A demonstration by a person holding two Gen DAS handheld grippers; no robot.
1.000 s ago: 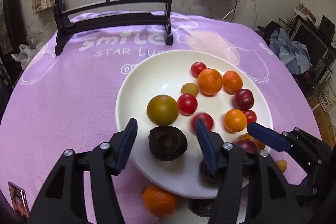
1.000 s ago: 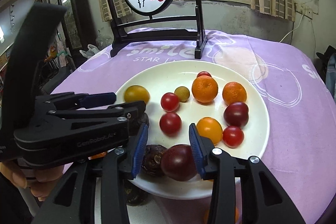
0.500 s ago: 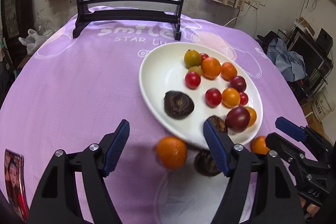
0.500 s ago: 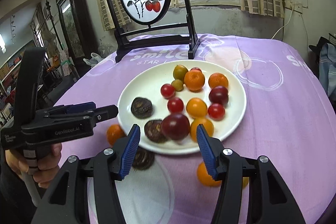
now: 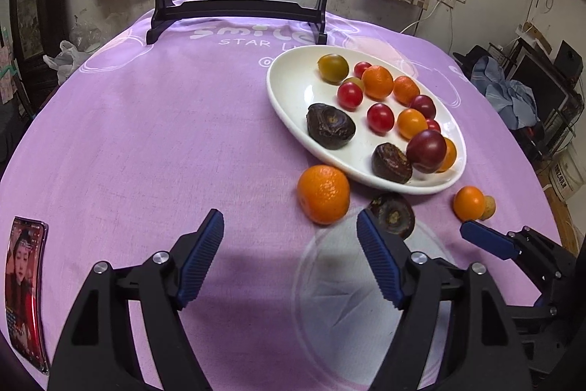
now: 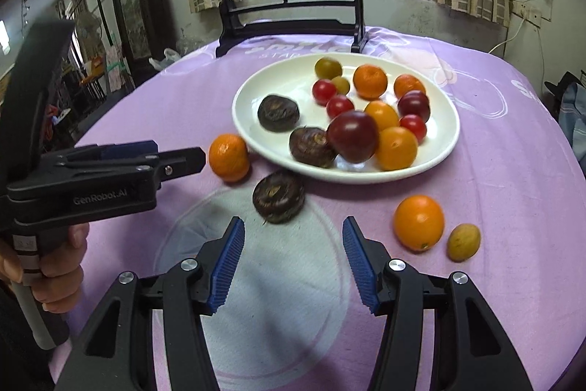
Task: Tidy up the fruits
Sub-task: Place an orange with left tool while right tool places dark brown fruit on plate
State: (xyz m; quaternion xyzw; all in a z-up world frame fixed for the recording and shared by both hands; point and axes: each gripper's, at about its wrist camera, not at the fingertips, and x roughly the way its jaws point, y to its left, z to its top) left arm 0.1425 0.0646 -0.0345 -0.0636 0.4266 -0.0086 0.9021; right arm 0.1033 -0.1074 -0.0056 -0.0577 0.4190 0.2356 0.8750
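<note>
Both grippers have pulled back from the white plate. A second ago each one stood over its near rim with a dark fruit between the blue pads; now the plate lies well ahead of them. The brown water chestnut sits on the left part of the plate and the dark red plum near its front, beside a second water chestnut, so both fruits have been let go there. That reads as two more pieces sorted, with the hands free for the next ones.

Four pieces are off the plate on the purple cloth: a mandarin just off the plate's left front rim, a third water chestnut just in front of the rim, and an orange with a small yellowish fruit touching it, off the plate's right front. These look like what is left to gather.

The left gripper hangs in front of the plate, its jaws opening, fingers wide apart with nothing between them; the mandarin lies just beyond its right finger. The right gripper also hangs in front of the plate, fingers moderately apart and empty, touching nothing, the loose water chestnut just ahead of the gap. It is the nearest candidate for that hand.
</note>
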